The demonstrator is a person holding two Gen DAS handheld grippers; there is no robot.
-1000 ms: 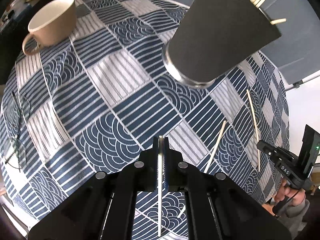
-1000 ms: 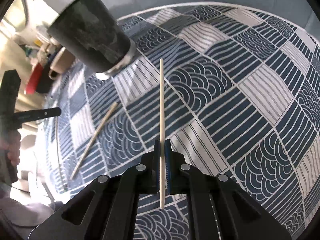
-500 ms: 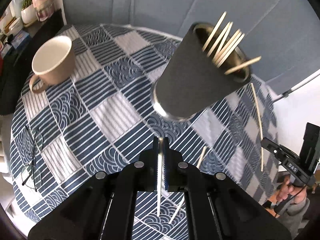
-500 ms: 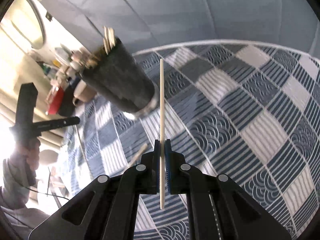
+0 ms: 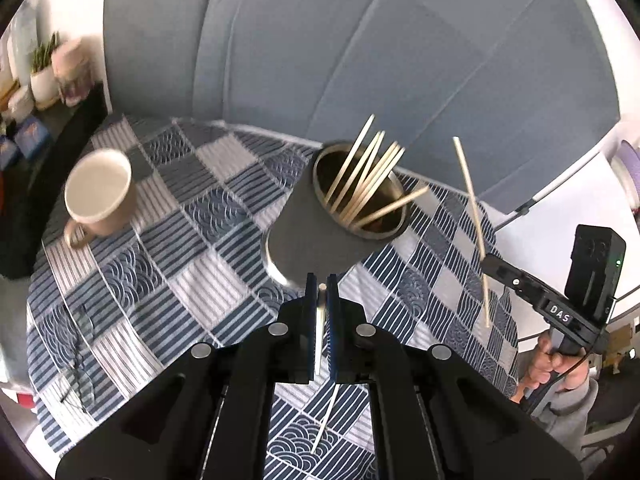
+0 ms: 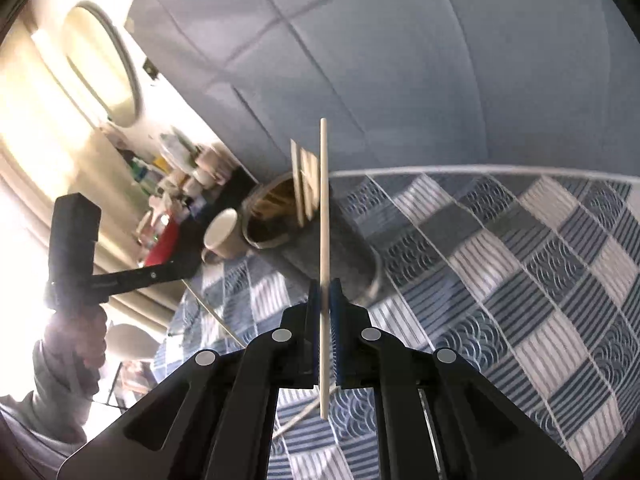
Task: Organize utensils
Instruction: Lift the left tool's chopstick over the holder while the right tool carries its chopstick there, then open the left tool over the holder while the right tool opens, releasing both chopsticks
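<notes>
Left gripper [image 5: 321, 292] fingers pinching one chopstick [image 5: 318, 332], tips just near of the dark cup [image 5: 320, 236]; right gripper [image 6: 325, 296] fingers clamped on another chopstick [image 6: 324, 240], held upright, top end well clear above the cup's rim [image 6: 256, 216]; more chopsticks [image 5: 368, 176] leaning inside the cup, mouth tilted right; one loose chopstick [image 5: 326, 420] flat on the checked tablecloth [image 5: 180, 248], near; beige mug [image 5: 100, 192] far left, well apart; open cloth between; table edge along the blue wall; right hand [image 5: 548, 364] low at far right.
</notes>
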